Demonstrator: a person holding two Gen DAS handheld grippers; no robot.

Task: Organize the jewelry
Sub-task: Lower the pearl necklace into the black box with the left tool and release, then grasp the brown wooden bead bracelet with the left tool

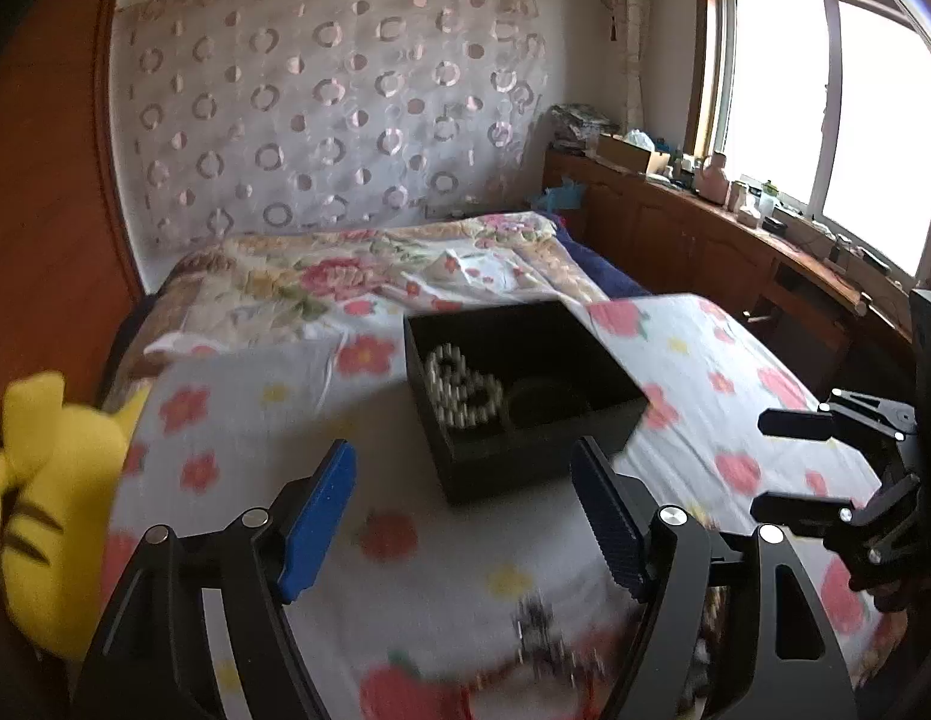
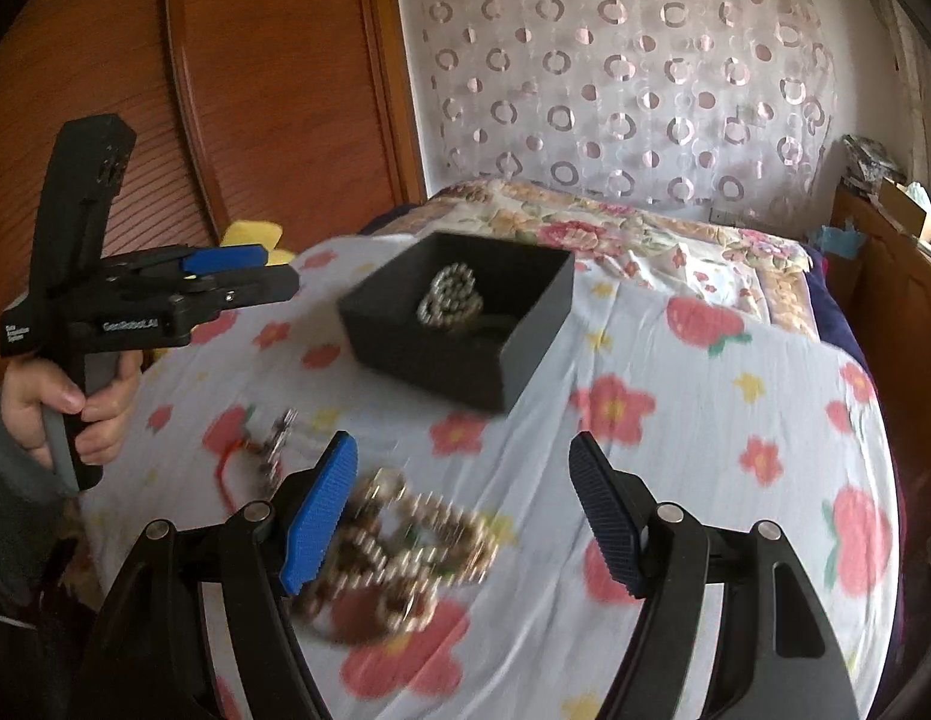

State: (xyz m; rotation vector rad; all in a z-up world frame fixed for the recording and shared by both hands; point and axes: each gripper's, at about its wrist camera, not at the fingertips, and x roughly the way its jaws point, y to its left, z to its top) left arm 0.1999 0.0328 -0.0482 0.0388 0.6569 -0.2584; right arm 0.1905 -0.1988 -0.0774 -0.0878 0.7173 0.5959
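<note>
One pearl bracelet [image 2: 451,299] already lies in the black box [image 2: 459,330] on the bed [image 2: 735,420]. A gold chain [image 2: 399,546] and small pieces [image 2: 273,444] wait before the box. Both the left tool [image 1: 462,516] and right tool [image 2: 462,516] gape wide, empty.

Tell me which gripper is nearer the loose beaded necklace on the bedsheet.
Right. The right gripper hangs open directly over the beaded necklace, which lies between its fingers. The left gripper sits off to the left, up beside the black box.
</note>
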